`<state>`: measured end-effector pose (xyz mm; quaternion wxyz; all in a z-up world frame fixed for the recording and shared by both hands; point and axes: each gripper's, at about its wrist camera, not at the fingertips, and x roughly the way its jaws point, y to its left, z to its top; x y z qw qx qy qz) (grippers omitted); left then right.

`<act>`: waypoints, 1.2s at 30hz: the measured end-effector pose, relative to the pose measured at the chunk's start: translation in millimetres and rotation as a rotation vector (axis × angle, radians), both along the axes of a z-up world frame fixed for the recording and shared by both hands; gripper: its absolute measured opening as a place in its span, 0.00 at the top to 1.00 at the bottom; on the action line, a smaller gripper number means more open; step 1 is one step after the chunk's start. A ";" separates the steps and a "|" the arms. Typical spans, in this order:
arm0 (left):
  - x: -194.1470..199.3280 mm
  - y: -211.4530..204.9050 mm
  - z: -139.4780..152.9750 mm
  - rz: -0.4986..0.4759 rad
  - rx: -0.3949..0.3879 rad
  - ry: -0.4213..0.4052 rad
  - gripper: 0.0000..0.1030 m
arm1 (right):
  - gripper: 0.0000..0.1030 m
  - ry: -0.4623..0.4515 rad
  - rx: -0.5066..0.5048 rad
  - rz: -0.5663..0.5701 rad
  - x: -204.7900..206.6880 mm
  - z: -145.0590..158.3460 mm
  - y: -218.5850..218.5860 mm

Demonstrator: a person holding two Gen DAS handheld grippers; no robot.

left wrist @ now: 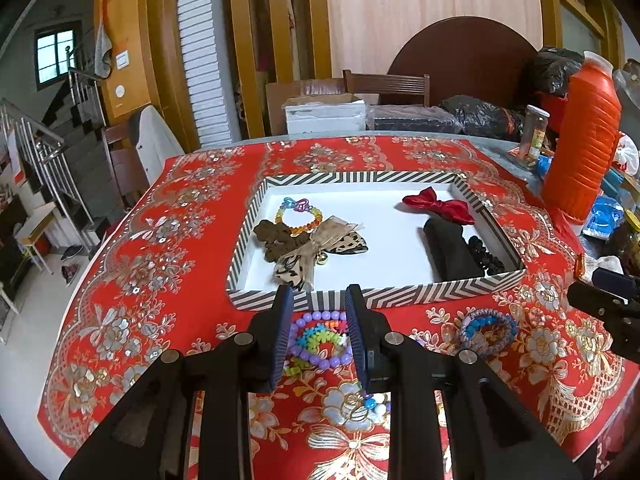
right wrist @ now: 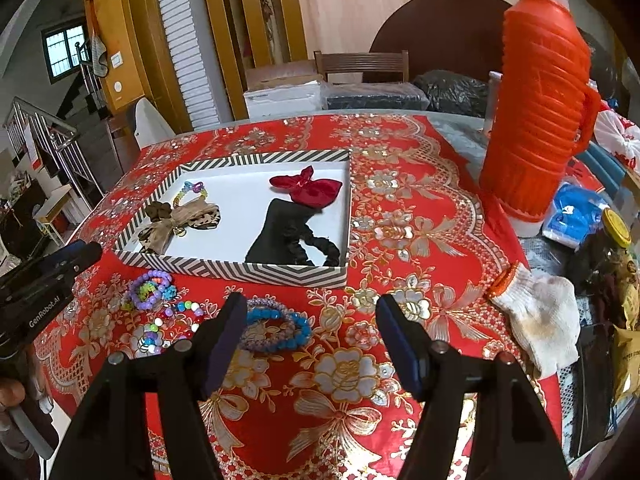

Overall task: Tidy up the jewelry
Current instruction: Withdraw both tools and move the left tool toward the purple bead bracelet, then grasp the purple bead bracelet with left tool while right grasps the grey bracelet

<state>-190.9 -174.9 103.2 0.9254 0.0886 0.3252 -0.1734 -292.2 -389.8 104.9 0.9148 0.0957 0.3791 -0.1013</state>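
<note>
A striped tray (left wrist: 440, 292) with a white floor holds a rainbow bead bracelet (left wrist: 298, 216), a brown scrunchie (left wrist: 276, 236), a leopard bow (left wrist: 316, 248), a red bow (left wrist: 438, 204) and black cloth pieces (left wrist: 452, 248). In front of the tray, a purple bead bracelet and a star bracelet (left wrist: 320, 340) lie on the red cloth. My left gripper (left wrist: 320, 292) hovers over them with a narrow gap and nothing pinched. My right gripper (right wrist: 312, 304) is open wide. A blue and lilac bracelet (right wrist: 276, 328) lies beside its left finger. Loose coloured beads (right wrist: 176, 320) lie further left.
An orange thermos (right wrist: 536, 120) stands at the right. A white glove (right wrist: 536, 312), jars and bags crowd the table's right side. The table's edge drops off on the left toward a staircase. A chair and boxes stand behind the table.
</note>
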 end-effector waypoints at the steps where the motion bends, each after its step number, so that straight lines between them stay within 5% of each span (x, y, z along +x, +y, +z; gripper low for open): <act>1: -0.5 1.3 -0.2 0.002 0.000 -0.001 0.80 | 0.32 0.001 0.005 0.002 -0.9 -0.5 -0.4; 9: 6.4 22.5 0.2 0.004 -0.026 0.038 0.80 | 0.32 0.022 0.019 0.022 -5.9 -9.8 -5.5; 17: 30.9 71.4 -6.4 0.008 -0.163 0.199 0.80 | 0.32 0.074 0.068 0.072 -2.3 -41.1 -7.7; 20: 36.6 79.5 -13.4 0.013 -0.159 0.227 0.80 | 0.32 0.079 0.075 0.082 5.7 -47.3 -3.8; 28: 53.8 73.9 -37.3 -0.049 -0.209 0.349 0.80 | 0.58 0.102 0.047 0.142 30.0 -55.2 9.3; 36: 85.0 41.0 -59.3 -0.096 -0.154 0.402 0.80 | 0.68 0.121 0.052 0.162 42.0 -63.2 9.3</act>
